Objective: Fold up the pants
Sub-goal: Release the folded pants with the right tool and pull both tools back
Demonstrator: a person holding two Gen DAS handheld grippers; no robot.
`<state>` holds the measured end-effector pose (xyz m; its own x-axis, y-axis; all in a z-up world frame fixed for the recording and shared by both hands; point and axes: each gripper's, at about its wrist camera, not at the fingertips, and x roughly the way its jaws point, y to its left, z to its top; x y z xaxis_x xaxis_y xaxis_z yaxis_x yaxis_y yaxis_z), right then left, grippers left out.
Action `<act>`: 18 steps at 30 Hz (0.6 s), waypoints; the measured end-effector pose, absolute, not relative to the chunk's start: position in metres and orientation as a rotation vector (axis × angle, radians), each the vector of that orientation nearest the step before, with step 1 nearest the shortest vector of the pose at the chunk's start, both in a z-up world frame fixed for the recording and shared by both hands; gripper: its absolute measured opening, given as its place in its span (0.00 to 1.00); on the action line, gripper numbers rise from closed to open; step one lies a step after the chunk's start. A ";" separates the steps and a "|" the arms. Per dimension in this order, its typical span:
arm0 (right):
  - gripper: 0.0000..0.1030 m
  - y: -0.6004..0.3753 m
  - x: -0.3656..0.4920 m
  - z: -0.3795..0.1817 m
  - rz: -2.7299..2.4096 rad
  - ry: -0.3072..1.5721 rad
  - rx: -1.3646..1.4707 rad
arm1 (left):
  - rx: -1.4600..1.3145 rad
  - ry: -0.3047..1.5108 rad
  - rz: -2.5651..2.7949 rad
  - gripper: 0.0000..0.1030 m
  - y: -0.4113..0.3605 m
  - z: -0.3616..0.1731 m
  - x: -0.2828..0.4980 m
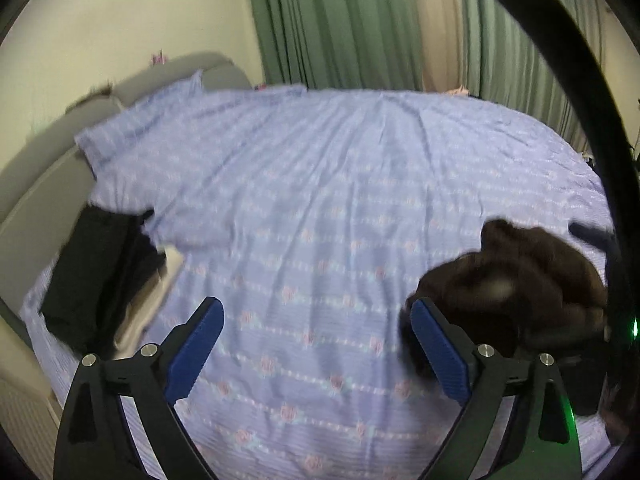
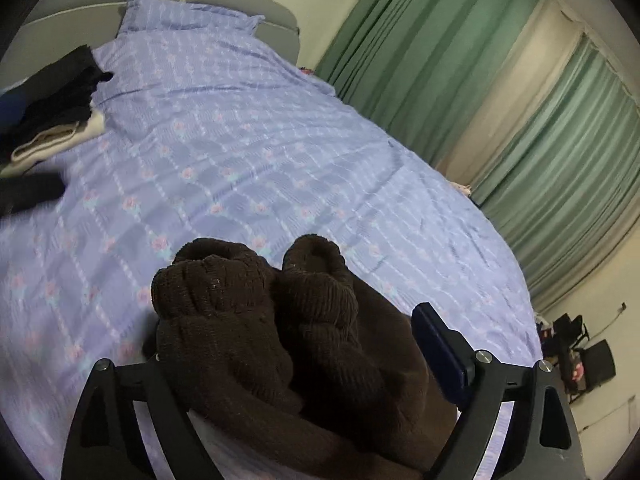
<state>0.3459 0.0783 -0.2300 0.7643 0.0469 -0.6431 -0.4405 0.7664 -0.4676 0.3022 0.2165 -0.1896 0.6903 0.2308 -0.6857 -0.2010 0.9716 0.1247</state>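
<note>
Dark brown knitted pants (image 2: 280, 320) lie bunched on the lilac flowered bedsheet (image 2: 240, 140), their two ribbed cuffs pointing away from me. My right gripper (image 2: 296, 340) stands wide around this bundle. Its right blue pad (image 2: 436, 340) sits at the cloth's edge and the left finger is hidden behind the fabric, so I see no squeeze on the cloth. In the left wrist view the same brown pants (image 1: 520, 280) lie to the right. My left gripper (image 1: 316, 320) is open over bare sheet, and its right pad (image 1: 436, 344) is just beside the pants' edge.
A stack of folded clothes (image 1: 100, 276), black on top and cream below, sits at the bed's left side by the grey headboard (image 1: 168, 80); it shows again as the stack (image 2: 52, 112). Green curtains (image 2: 440, 60) hang beyond the bed. Dark chairs (image 2: 596, 360) stand on the floor at right.
</note>
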 end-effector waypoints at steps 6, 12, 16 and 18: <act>0.87 0.060 0.336 -0.218 0.211 0.690 -0.550 | 0.113 0.778 0.215 0.95 0.190 -0.174 0.314; 0.87 0.082 0.356 -0.226 0.299 0.767 -0.476 | 0.180 0.755 0.306 0.96 0.189 -0.155 0.306; 0.87 0.095 0.361 -0.223 0.358 0.783 -0.454 | 0.188 0.778 0.341 0.97 0.212 -0.150 0.302; 0.87 0.096 0.364 -0.219 0.425 0.810 -0.424 | 0.170 0.791 0.347 0.97 0.225 -0.148 0.300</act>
